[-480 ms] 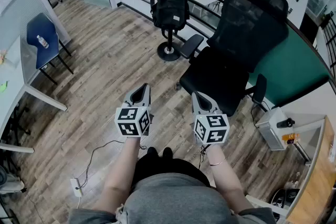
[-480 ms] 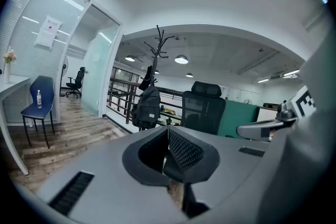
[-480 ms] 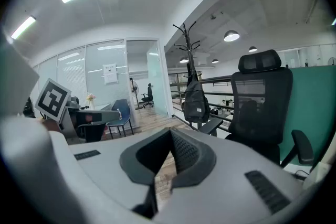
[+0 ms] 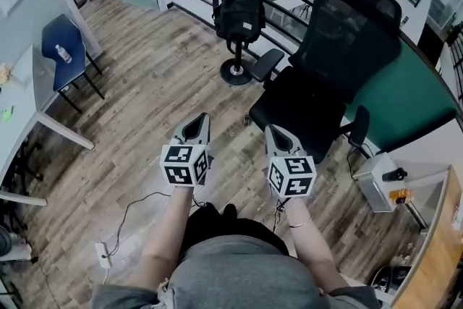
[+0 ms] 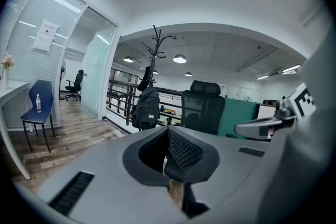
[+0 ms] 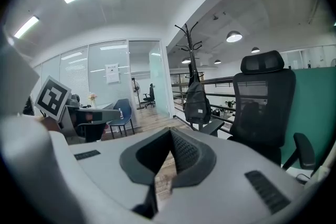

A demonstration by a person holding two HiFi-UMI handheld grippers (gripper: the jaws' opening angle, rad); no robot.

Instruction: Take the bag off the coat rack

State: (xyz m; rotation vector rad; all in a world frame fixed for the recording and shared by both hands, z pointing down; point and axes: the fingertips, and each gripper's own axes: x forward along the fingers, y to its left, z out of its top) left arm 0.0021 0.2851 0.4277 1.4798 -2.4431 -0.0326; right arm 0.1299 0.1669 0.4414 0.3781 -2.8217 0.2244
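Note:
A black backpack (image 4: 241, 7) hangs on a black coat rack (image 4: 236, 72) at the far side of the room, by the railing. The same backpack (image 5: 146, 108) shows small and distant in the left gripper view, and the backpack (image 6: 197, 104) hangs beside the office chair in the right gripper view. My left gripper (image 4: 195, 126) and right gripper (image 4: 275, 134) are held side by side over the wooden floor, well short of the rack. Both are shut with nothing between the jaws.
A large black office chair (image 4: 329, 65) stands right of the rack, close to my right gripper. A blue chair (image 4: 65, 51) holding a bottle sits by a white desk (image 4: 29, 108) at the left. A cable and power strip (image 4: 103, 255) lie on the floor.
The view has shifted slightly; the backpack and chair sit a little nearer. Both grippers keep the same pose and stay shut.

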